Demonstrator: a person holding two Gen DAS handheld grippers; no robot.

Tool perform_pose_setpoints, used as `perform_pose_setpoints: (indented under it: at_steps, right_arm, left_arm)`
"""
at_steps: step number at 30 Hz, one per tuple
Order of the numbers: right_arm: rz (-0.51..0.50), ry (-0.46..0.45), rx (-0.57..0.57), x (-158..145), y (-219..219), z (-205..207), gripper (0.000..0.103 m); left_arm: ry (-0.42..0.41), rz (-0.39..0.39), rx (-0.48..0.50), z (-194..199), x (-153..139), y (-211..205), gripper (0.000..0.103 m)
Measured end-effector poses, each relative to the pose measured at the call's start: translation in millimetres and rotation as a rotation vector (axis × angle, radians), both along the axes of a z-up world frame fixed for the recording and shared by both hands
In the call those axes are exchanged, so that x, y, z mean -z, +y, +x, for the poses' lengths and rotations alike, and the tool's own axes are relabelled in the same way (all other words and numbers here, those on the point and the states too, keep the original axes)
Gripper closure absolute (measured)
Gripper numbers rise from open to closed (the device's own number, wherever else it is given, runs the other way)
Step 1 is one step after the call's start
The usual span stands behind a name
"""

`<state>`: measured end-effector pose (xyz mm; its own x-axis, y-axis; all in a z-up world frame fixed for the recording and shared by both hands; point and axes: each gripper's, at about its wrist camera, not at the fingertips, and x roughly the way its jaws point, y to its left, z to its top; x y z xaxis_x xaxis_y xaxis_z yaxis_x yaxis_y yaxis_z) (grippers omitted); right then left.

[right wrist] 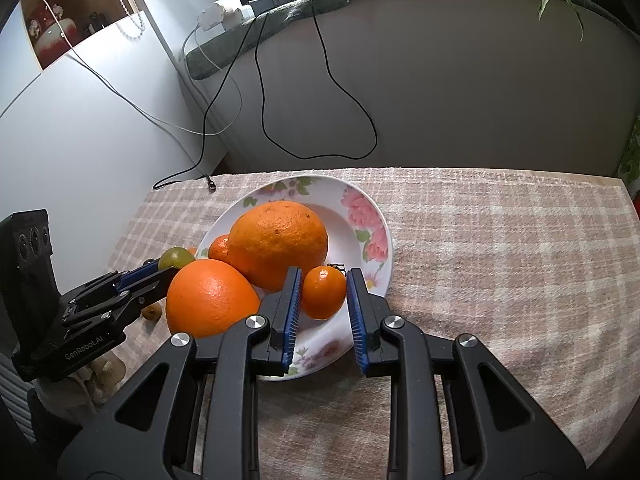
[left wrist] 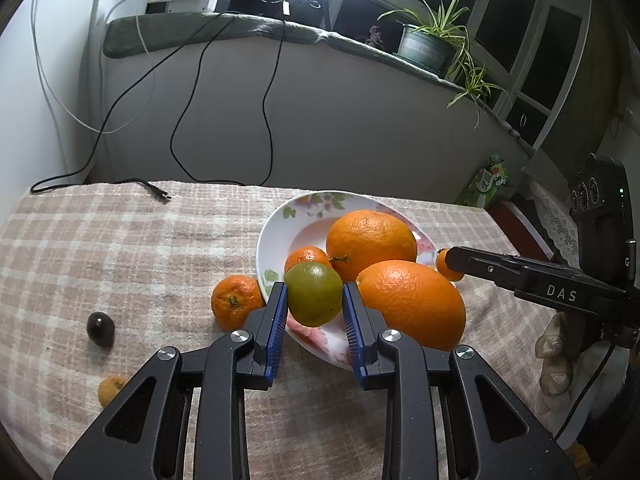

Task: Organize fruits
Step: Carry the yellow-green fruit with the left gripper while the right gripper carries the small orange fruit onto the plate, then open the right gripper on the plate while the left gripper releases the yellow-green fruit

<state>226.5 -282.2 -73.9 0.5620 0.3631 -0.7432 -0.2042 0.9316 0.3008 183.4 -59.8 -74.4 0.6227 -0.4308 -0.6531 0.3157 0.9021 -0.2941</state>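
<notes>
Here, two hand-held grippers work over a flowered white plate [left wrist: 267, 240] that sits toward the far middle of a table covered with a pink-and-cream checked cloth [left wrist: 120, 248]. The left gripper [left wrist: 315, 300] has its blue-padded jaws clamped on a green citrus fruit [left wrist: 314, 294], held above the plate's near-left rim. The right gripper [right wrist: 323, 294] holds a small orange tomato-like fruit [right wrist: 323, 292] between its jaws, the pads touching or all but touching its sides, over the plate's near-right rim. In the plate lie a large orange [left wrist: 370, 242] and, touching it at the near edge, a second large orange [left wrist: 414, 304] that overhangs the rim; a small mandarin [left wrist: 307, 258] rests in the plate just behind the green fruit. Outside the plate, another mandarin [left wrist: 236, 300] sits on the cloth just beside the left rim. Nearer the table's left edge lie a dark, egg-shaped fruit [left wrist: 101, 328] and, closer to the near-left corner, a small rough tan fruit [left wrist: 111, 389]. A black cable [left wrist: 156, 190] ends on the cloth at the far-left corner. Beyond the table, a potted spider plant [left wrist: 430, 40] stands on the window ledge.
</notes>
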Motion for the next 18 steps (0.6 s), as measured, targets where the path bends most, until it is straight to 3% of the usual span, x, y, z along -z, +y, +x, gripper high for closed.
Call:
perform_pose_setpoints:
  at_steps: [7, 8, 12, 18]
  right_arm:
    - [-0.002, 0.004, 0.003, 1.0, 0.4, 0.8, 0.078]
    - [-0.001, 0.004, 0.003, 0.9, 0.4, 0.9, 0.076]
    - [0.0, -0.007, 0.007, -1.0, -0.3, -0.7, 0.05]
    - [0.002, -0.013, 0.014, -5.0, -1.5, -2.9, 0.045]
  left_arm:
    - [-0.001, 0.002, 0.0, -0.1, 0.2, -0.3, 0.076]
    - [-0.001, 0.003, 0.0, 0.0, 0.1, -0.3, 0.075]
    - [-0.006, 0.005, -0.003, -0.3, -0.3, -0.1, 0.074]
    - [-0.024, 0.009, -0.004, -1.8, -5.7, 0.0, 0.068]
